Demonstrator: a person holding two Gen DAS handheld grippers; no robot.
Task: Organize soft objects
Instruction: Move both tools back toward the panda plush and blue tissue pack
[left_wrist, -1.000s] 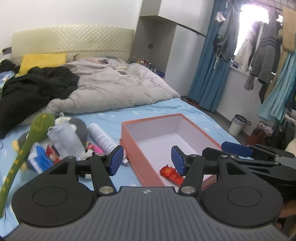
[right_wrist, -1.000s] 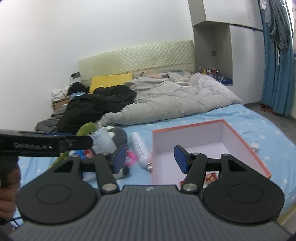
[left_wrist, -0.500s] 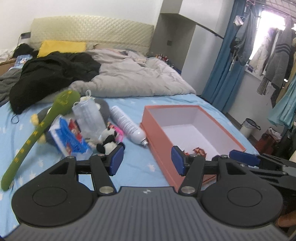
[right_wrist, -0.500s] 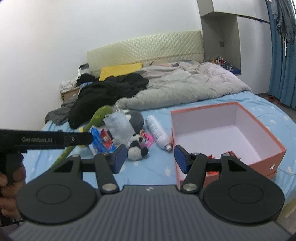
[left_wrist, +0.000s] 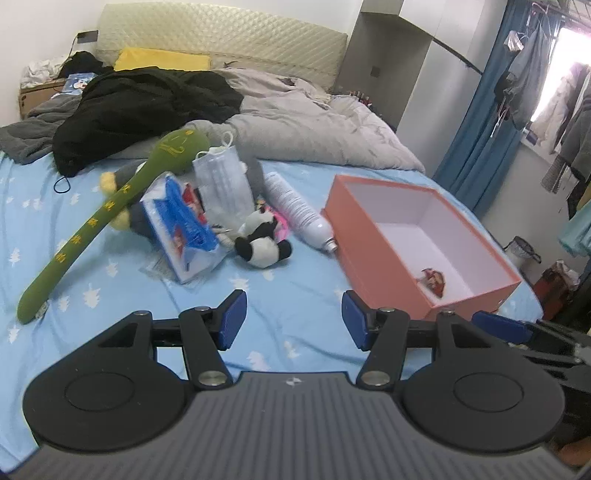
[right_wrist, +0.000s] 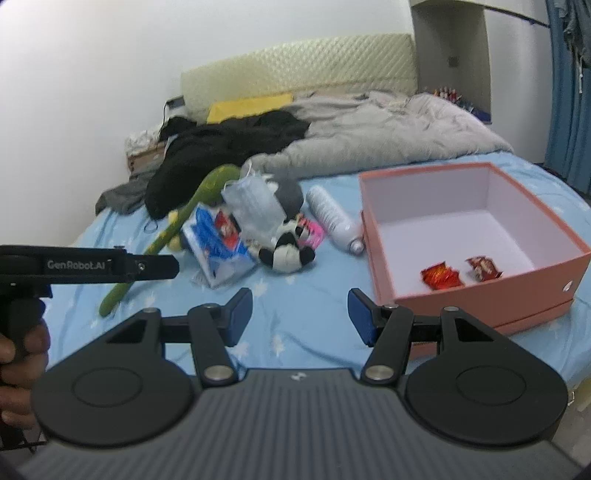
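box (right_wrist: 469, 295) holds two red packets (right_wrist: 441, 277)

Past the work area I see a rumpled grey duvet (left_wrist: 306, 125) with a black garment (left_wrist: 147, 107) heaped beside it, a yellow pillow (left_wrist: 162, 61) against the quilted headboard (left_wrist: 221, 44), blue curtains (left_wrist: 480, 140), and a small bin (left_wrist: 522, 251) on the floor.

Bare blue sheet (left_wrist: 291, 295) lying open along bed's near edge; toy pile (left_wrist: 207, 210) and orange box (left_wrist: 373, 243) flanking it.
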